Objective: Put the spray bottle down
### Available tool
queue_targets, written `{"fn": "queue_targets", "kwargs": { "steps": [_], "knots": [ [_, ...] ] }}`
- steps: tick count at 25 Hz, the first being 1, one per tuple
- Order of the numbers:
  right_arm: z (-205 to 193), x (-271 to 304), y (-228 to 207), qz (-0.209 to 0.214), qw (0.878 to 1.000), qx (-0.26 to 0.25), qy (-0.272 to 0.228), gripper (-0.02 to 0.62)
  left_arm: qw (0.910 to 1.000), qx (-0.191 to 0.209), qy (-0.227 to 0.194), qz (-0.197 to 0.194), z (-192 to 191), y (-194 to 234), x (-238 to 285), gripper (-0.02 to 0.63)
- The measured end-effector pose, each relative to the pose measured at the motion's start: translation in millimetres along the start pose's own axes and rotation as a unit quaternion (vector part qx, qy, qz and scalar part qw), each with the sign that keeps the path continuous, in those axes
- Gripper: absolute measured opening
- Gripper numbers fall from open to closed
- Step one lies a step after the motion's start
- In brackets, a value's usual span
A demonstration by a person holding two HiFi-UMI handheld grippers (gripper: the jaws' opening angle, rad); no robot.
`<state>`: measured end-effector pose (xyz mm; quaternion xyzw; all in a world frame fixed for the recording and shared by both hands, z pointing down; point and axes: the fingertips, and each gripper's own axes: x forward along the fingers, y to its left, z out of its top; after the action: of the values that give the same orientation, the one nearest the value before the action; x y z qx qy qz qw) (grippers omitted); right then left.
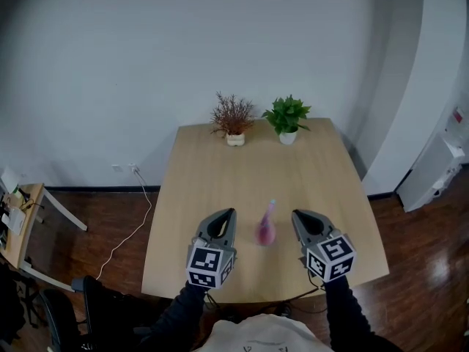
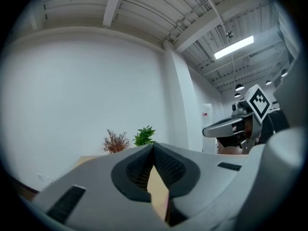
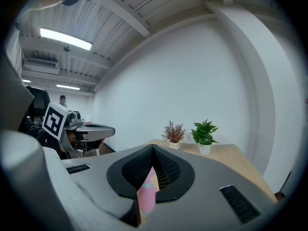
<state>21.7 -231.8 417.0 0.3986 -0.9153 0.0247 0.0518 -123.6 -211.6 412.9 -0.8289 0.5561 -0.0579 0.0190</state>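
Grey left gripper [image 1: 230,213] and right gripper [image 1: 296,214] carry black-and-white marker cubes [image 1: 211,264]; sleeves [image 1: 183,314] dark, top [image 1: 256,339] white.

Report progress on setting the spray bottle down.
Done, it seems: the spray bottle stands upright on the table, between the two hand-held grippers, held by neither. In hand: nothing; the left hand-held gripper and right hand-held gripper both have jaws together, empty. Left: nothing apparent.

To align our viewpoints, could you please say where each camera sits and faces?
Head view: on the head, facing steeply down at the table; left tongs, right tongs, sleeves show.
Left gripper view: rides left tongs, faces level toward green plant; right tongs show.
Right gripper view: rides right tongs, faces green plant; left tongs show.
Shared: green plant.
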Motion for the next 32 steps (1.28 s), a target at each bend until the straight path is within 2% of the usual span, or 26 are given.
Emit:
{"fn": "queue_targets", "kwargs": {
  "steps": [6, 13, 32],
  "knots": [
    [6.1, -3.3, 0.0, 0.003, 1.0, 0.005, -0.002, -0.026, 0.9999, -0.006, -0.002, -0.015, 5.1, -11.1, -1.3, -0.006],
    [8.1, -5.4, -1.7, 0.006, 1.0, 0.024, -0.008, -0.026, 0.9999, -0.011, 0.003, -0.009, 3.4, -12.5, 0.2, -0.006],
    [9.0, -1.9, -4.4, 0.01, 1.0, 0.005, 0.0, -0.026, 0.9998, -0.009, 0.009, -0.014, 4.3, -15.4, 10.9, -0.006]
  ]
}}
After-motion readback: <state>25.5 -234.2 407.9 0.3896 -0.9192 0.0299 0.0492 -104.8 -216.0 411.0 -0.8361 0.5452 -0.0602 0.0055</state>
